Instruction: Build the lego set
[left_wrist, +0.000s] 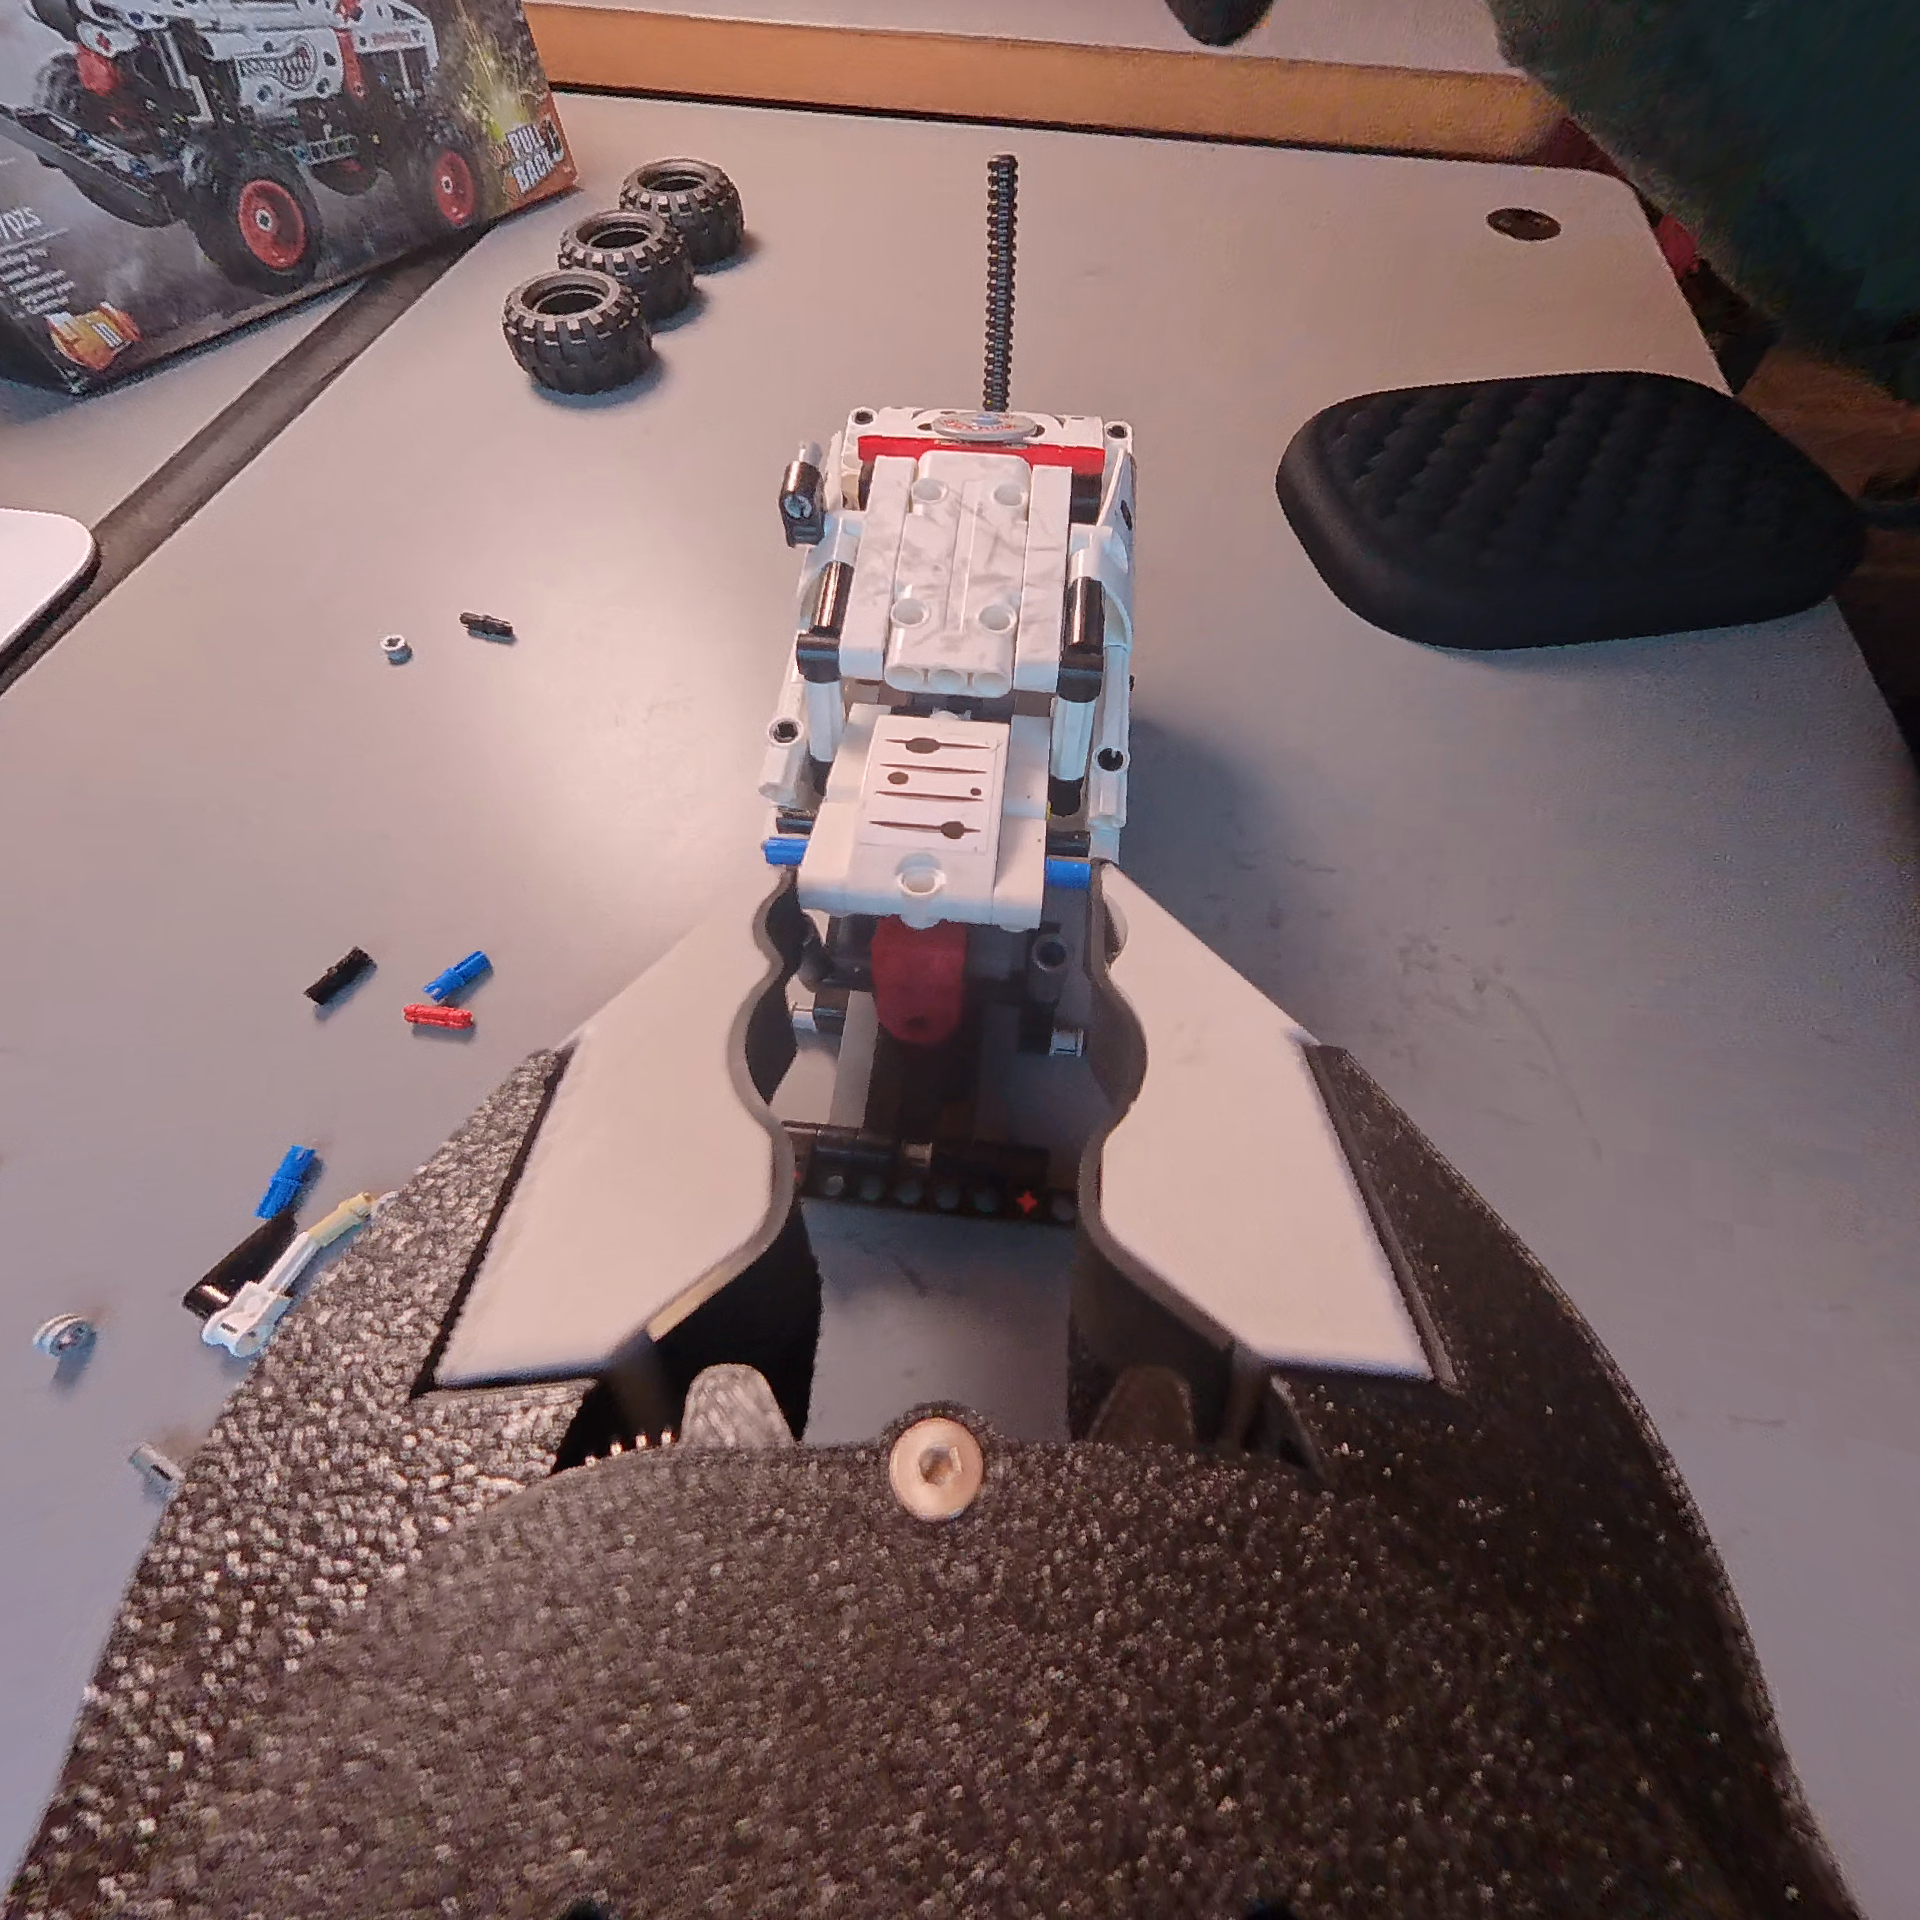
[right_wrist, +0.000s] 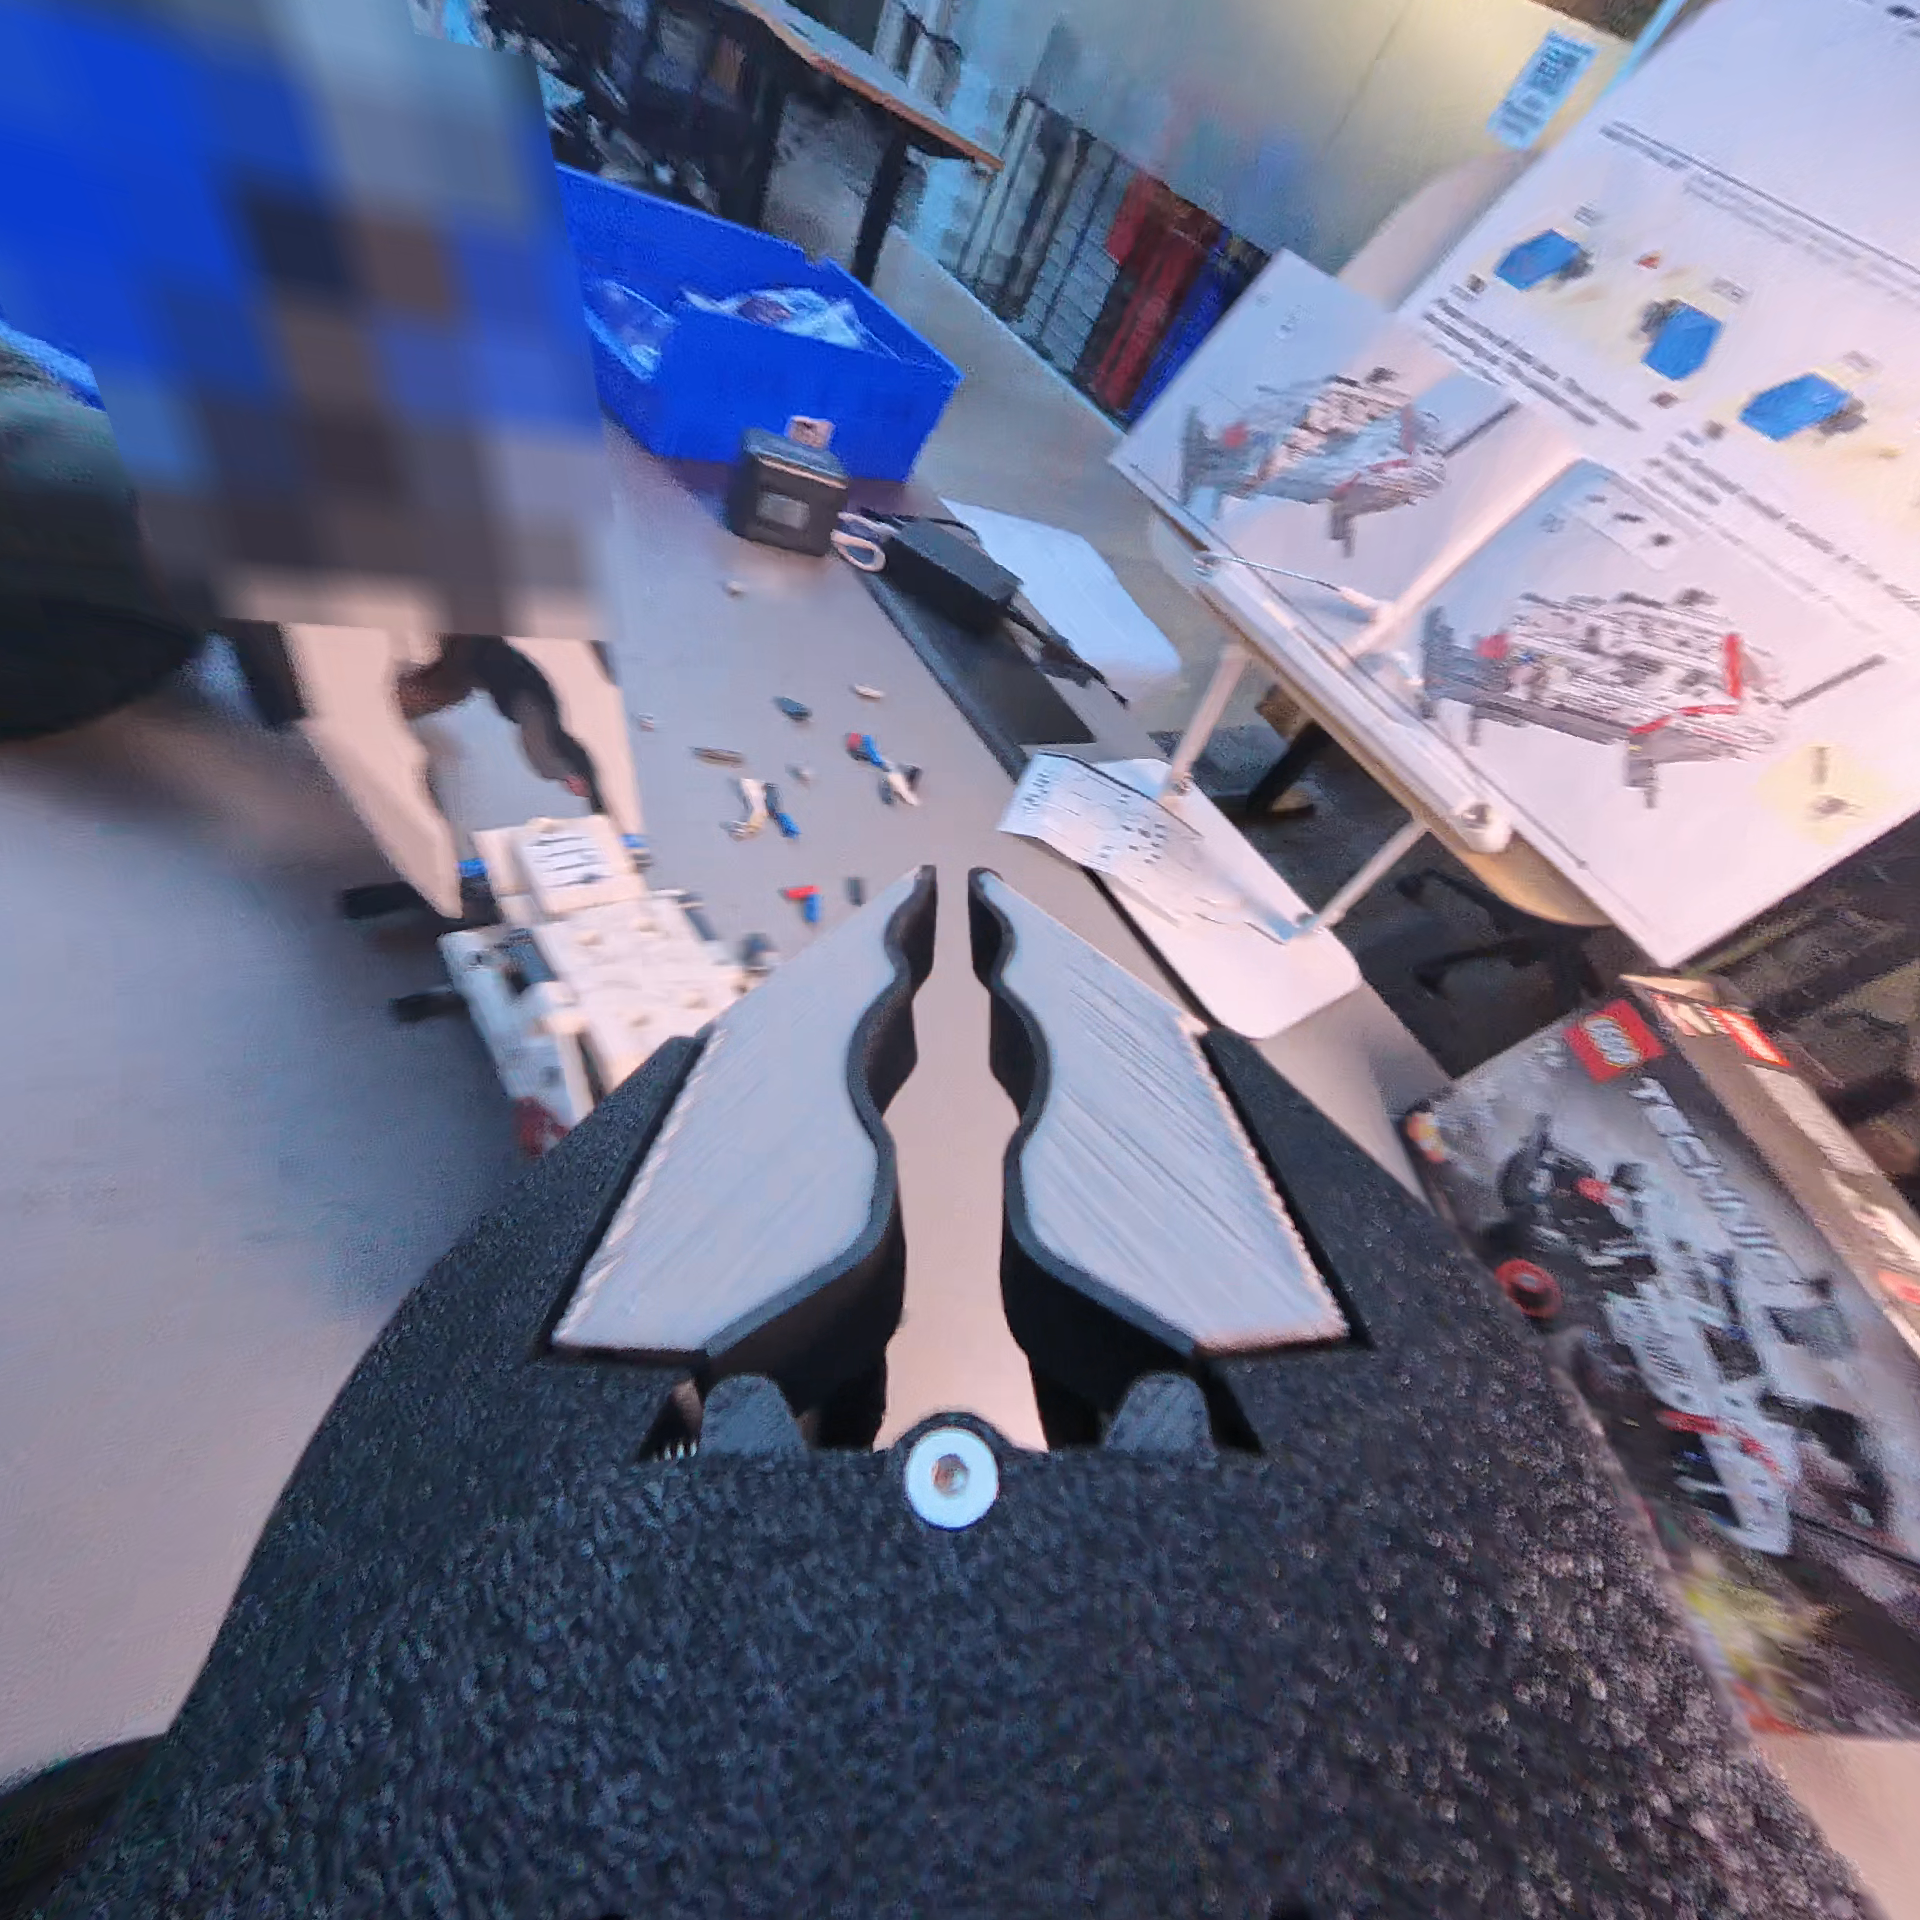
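The white lego truck body (left_wrist: 956, 644) lies on the grey table (left_wrist: 1455, 935), and a long black ribbed rod (left_wrist: 1001, 281) sticks out of its far end. My left gripper (left_wrist: 940, 904) straddles the truck's near end. Its fingertips (left_wrist: 1143, 925) touch the truck's sides at the blue pins, and the chassis fills the space between the pads. The blurred right wrist view shows the truck (right_wrist: 582, 956) too, with the left gripper's fingers (right_wrist: 384, 800) at its end. My right gripper (right_wrist: 951, 883) hovers above the table beside the truck, fingers nearly together with nothing between them.
Three black tyres (left_wrist: 623, 270) and the set's box (left_wrist: 260, 156) sit at the far left. Loose pins (left_wrist: 436, 987) lie left of the truck. A black pad (left_wrist: 1558, 509) lies at right. An instruction booklet on a stand (right_wrist: 1558, 520), a paper sheet (right_wrist: 1174, 873) and a blue bin (right_wrist: 769, 353) stand beyond. Tip to tip, the grippers are about 15 cm apart.
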